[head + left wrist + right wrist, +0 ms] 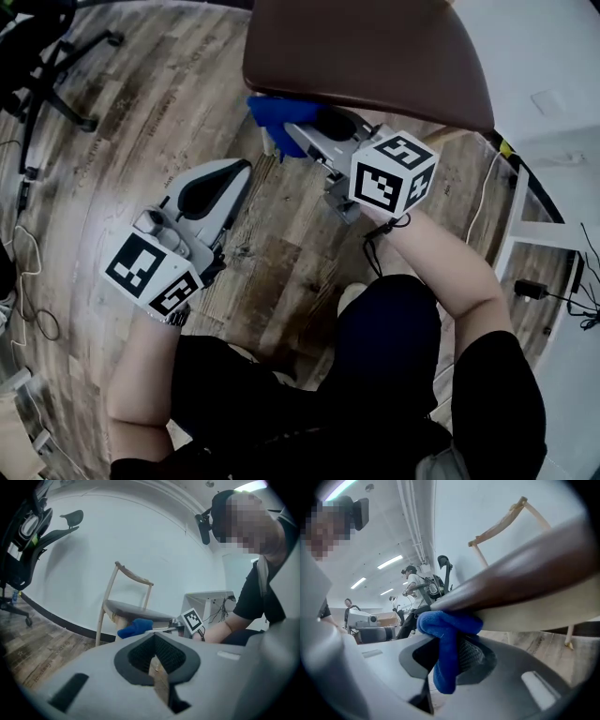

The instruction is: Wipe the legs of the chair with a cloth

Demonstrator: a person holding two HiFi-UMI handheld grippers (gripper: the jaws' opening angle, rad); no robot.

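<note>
Right gripper (pixel 298 131) is clamped on the blue cloth (pixel 270 112). In the right gripper view the cloth (pixel 446 639) is pinched between the jaws of that gripper (pixel 451 654): one bunch is above them, a tail hangs below.

The bunch is pressed up against the underside of the brown seat (pixel 525 569) of the wooden chair (pixel 375 47), at its near-left edge. A pale chair leg (pixel 271 142) is seen just beside the cloth; actual contact with the leg cannot be confirmed.

From the left gripper view the cloth (pixel 135 626) sits just under the seat (pixel 136 610), next to a leg top (pixel 118 619). The curved backrest (pixel 133 576) is above and the outer leg (pixel 101 620) to the left.

Left gripper (pixel 225 183) is held off to the near left of the chair, above the plank floor (pixel 141 122), touching nothing. Its jaws (pixel 157 665) are drawn almost together – only a sliver of floor shows between the pads, nothing gripped.

Background:
- A black office chair (pixel 47 56) is at the far left.
- A white table frame (pixel 525 225) is at the right, with cables (pixel 562 300) by it.
- Loose cable (pixel 28 291) lies on the floor at the left edge.
- Other people (pixel 412 581) are seen far off in the right gripper view.
</note>
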